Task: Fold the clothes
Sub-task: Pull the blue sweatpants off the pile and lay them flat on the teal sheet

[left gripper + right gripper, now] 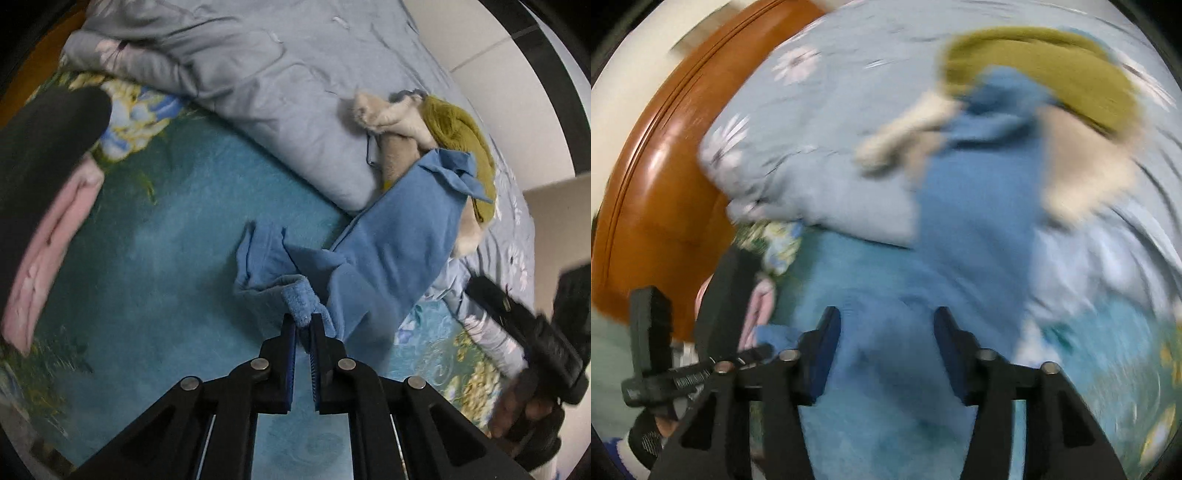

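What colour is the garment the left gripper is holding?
Blue garment, pinched by the left gripper; clearest in left wrist view.

A fleecy edge of the blue garment [388,240] is pinched by the left gripper [303,328] above the bed [177,229].

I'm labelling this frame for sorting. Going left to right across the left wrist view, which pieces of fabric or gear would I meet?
Pink folded garment → blue garment pinched in the left claw → olive-green knit → right claw, held in a hand.
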